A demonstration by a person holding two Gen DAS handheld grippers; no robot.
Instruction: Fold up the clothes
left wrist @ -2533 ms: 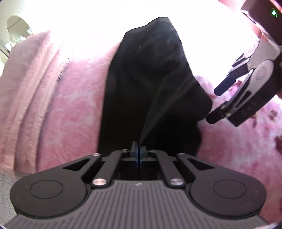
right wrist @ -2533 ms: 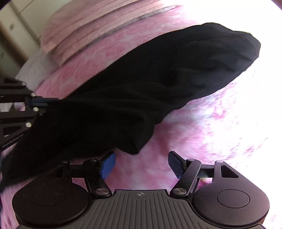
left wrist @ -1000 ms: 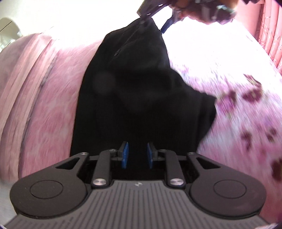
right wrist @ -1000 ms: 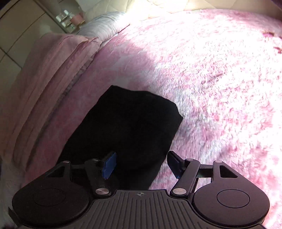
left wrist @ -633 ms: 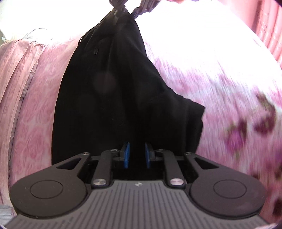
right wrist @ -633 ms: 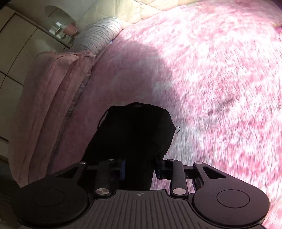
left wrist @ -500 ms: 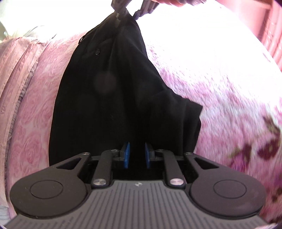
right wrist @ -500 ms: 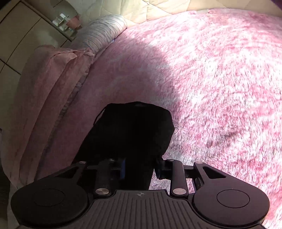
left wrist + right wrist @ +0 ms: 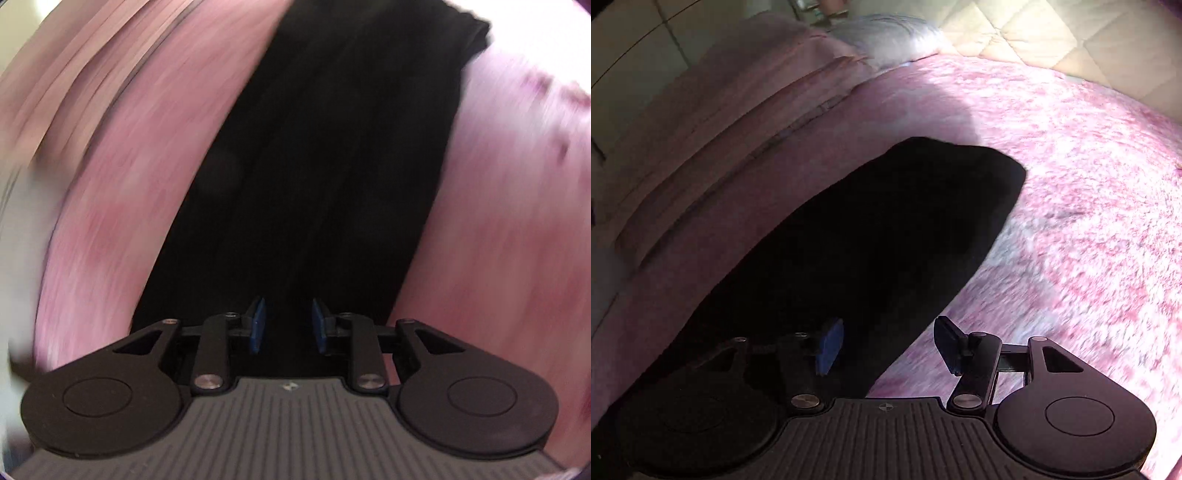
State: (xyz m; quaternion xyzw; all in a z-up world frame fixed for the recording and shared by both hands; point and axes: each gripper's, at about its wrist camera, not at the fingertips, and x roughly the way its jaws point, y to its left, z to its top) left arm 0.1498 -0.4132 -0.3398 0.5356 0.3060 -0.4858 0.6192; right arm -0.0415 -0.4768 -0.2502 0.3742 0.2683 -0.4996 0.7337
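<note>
The black garment (image 9: 325,177) is lying long and flat on the pink blanket (image 9: 1089,206). Both grippers — left (image 9: 287,325) and right (image 9: 890,349) — are hanging over its near end, jaws apart, gripping nothing.

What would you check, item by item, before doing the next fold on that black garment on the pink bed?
1. Left gripper released: ok, jaws apart.
2. Right gripper released: ok, jaws wide apart.
3. Black garment resting on the pink blanket: ok.
4. Garment lying as a long strip without bunches: cannot tell, too dark and blurred.
5. Left view steady: not ok, motion blur.
6. Blanket bare beside the garment: ok.
</note>
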